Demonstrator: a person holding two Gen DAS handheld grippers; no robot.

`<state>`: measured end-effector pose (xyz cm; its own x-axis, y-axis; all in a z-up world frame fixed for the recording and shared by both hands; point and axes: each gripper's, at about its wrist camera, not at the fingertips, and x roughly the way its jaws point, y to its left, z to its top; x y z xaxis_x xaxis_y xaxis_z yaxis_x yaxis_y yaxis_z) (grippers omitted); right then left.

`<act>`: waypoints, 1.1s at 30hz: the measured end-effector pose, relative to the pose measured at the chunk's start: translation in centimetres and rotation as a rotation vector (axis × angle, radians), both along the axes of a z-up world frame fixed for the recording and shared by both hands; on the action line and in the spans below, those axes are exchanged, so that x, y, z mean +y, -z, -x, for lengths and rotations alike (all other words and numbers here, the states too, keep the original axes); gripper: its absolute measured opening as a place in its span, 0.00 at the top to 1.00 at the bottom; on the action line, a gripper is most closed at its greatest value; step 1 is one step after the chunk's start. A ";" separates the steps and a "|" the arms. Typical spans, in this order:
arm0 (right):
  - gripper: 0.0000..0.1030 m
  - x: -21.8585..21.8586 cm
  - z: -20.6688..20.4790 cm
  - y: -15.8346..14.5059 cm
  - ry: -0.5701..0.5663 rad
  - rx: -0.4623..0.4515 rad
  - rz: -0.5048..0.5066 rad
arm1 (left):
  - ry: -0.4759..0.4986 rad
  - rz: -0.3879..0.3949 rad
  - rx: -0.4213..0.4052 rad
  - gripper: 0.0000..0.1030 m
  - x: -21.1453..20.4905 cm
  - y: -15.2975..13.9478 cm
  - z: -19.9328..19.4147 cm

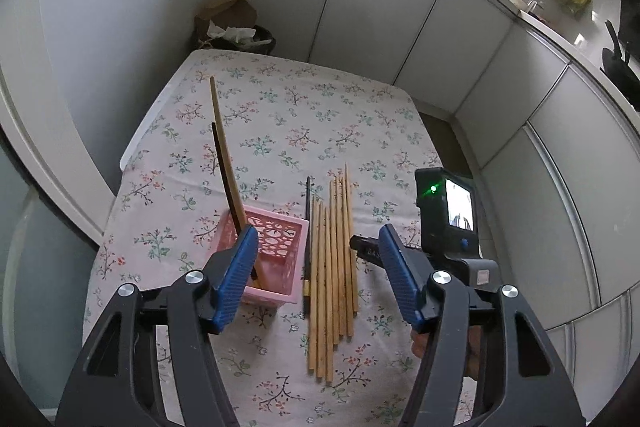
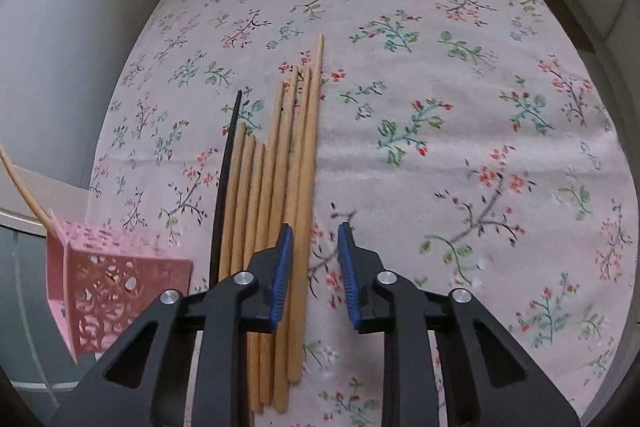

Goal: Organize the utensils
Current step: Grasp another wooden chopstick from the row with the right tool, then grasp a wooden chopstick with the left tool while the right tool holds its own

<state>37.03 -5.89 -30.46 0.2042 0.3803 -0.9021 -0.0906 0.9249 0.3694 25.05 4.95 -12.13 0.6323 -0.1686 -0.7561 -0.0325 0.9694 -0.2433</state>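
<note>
Blue-padded left gripper (image 1: 316,279) spread wide above pink basket (image 1: 276,259) | right gripper (image 2: 314,275) parted, low over bamboo chopsticks (image 2: 280,187)

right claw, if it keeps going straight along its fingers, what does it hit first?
Probably the tablecloth just right of the wooden chopsticks. The open right claw has its left finger over the bundle's edge, so depth permitting, it may graze the rightmost stick.

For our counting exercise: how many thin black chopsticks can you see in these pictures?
2. One black chopstick stands leaning in the pink perforated plastic basket; the other lies on the floral tablecloth left of the pale wooden chopsticks. More could hide underneath.
</note>
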 end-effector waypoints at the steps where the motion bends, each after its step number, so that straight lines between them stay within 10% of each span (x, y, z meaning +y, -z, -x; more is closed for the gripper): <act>1: 0.83 0.2 -0.2 0.1 0.000 -0.003 -0.001 | 0.001 0.004 0.004 0.42 0.1 0.1 -0.1; 10: 0.93 2.4 0.2 0.1 -0.076 -0.003 0.081 | 0.009 0.014 0.006 0.42 -0.2 0.2 -0.3; 33: 0.92 -9.3 2.7 -0.2 0.062 0.132 -0.051 | 0.154 -0.038 0.066 0.42 -8.7 2.3 -1.4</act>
